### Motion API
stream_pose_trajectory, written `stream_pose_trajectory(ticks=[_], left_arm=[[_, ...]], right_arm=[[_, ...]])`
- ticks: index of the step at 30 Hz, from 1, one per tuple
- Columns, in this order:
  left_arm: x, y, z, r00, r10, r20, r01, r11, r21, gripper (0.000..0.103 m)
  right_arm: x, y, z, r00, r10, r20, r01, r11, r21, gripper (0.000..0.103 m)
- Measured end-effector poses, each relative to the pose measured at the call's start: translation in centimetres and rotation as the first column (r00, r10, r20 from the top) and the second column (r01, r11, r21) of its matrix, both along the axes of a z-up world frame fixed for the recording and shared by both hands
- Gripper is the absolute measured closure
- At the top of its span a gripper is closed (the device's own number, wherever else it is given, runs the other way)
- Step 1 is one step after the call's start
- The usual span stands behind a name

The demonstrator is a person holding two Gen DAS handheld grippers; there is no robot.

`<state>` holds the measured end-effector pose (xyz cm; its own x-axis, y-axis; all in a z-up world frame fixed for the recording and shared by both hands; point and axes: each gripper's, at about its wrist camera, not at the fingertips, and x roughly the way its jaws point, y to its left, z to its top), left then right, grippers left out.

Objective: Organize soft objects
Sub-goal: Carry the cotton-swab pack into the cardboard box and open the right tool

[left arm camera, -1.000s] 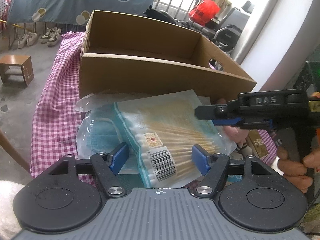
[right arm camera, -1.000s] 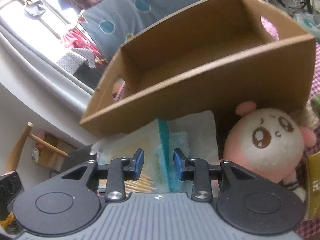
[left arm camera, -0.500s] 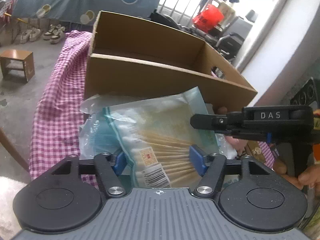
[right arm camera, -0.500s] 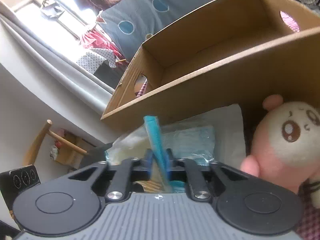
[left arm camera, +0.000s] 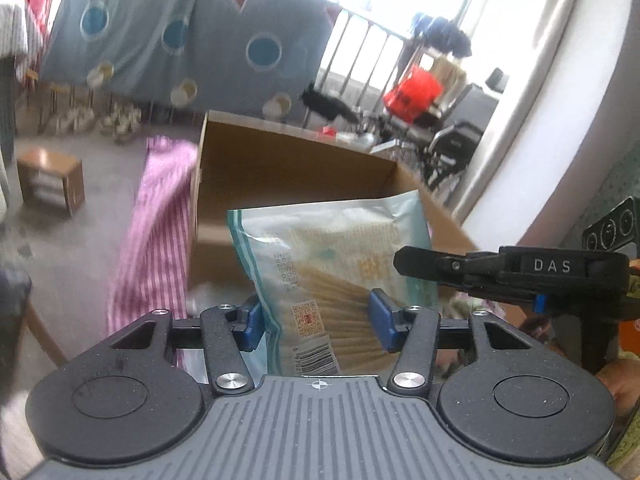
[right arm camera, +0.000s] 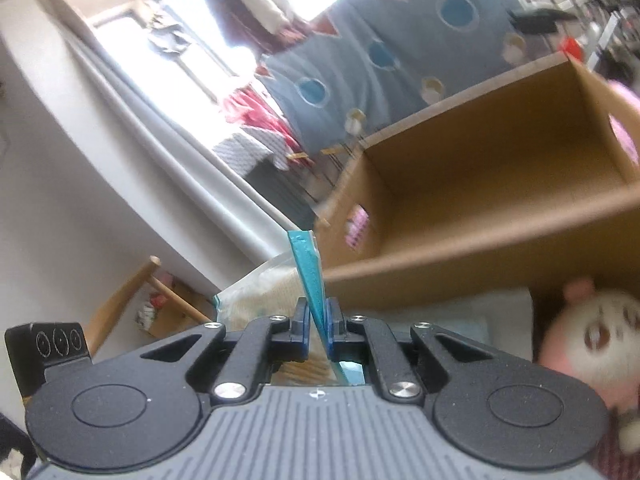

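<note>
Checked cloth [left arm camera: 160, 248] under cardboard box [left arm camera: 288, 176]; right gripper [right arm camera: 318, 330] clenched on swab packet [left arm camera: 336, 264]; left gripper [left arm camera: 316, 322] closing round it, pads touching.

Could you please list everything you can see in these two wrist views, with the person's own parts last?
clear plastic bag of cotton swabs with teal edge: one, lifted before the box, held by both tongs
open brown cardboard box: one, brown, on the cloth behind the bag
pink-and-cream plush toy: one, beside the box's near wall
pink checked cloth: one, under the box
small wooden stool: one, brown, on the floor at left
left tongs: black with blue pads, pressing the bag's sides, have just been closing
right tongs: shut on the bag's teal edge
hand: one, lower right in the left view
</note>
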<state>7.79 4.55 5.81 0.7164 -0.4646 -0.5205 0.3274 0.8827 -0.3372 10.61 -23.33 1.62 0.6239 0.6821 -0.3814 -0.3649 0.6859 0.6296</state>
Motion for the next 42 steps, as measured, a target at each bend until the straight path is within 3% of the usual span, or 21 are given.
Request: stream_pose_trajectory(ticks=[6,12,18,23,27,30,32,36,42], left_arm=[[3.2,-0.7,4.2,0.994,-0.021,0.112,0.014,0.998,0.059,0.051],[10.7,-3.1,5.3,0.992,-0.071,0.103,0.056,0.988,0.140,0.050],[18.2,-5.8,2.9,0.997,-0.081,-0.005,0.080,0.971,0.224,0.050],[22.9,-7.0,-0.4,0.991,-0.075,-0.113,0.104,0.955,0.277,0.049],[24.4,-7.5,-2.1,0.989,-0.042,-0.141,0.091,0.927,0.363,0.030],[24.5,-7.4,-2.6,0.992,-0.023,-0.127,0.073,0.911,0.406,0.026],[24.1,-7.3,-2.4,0.994,-0.027,-0.108,0.069,0.909,0.411,0.020],[23.8,-6.9,-1.6,0.995,-0.027,-0.095,0.062,0.919,0.389,0.019],[22.9,-5.6,0.4,0.998,-0.018,-0.056,0.035,0.949,0.314,0.011]], right_arm=[[3.4,0.6,4.4,0.993,0.037,0.115,-0.033,0.999,-0.032,0.095],[11.8,0.2,5.1,0.998,0.049,0.025,-0.049,0.999,-0.012,0.095],[20.9,-0.1,2.0,0.988,0.044,-0.151,-0.046,0.999,-0.010,0.095],[26.9,-0.3,-2.4,0.947,0.047,-0.317,-0.050,0.999,-0.003,0.095],[30.2,0.2,-5.4,0.907,0.051,-0.418,-0.056,0.998,0.001,0.095],[32.1,1.4,-7.7,0.873,0.040,-0.485,-0.065,0.997,-0.034,0.095],[33.2,2.4,-9.2,0.849,0.039,-0.527,-0.087,0.994,-0.066,0.095],[34.3,4.2,-11.1,0.823,0.009,-0.568,-0.116,0.981,-0.152,0.096],[34.7,5.6,-11.5,0.824,-0.011,-0.567,-0.092,0.984,-0.152,0.096]])
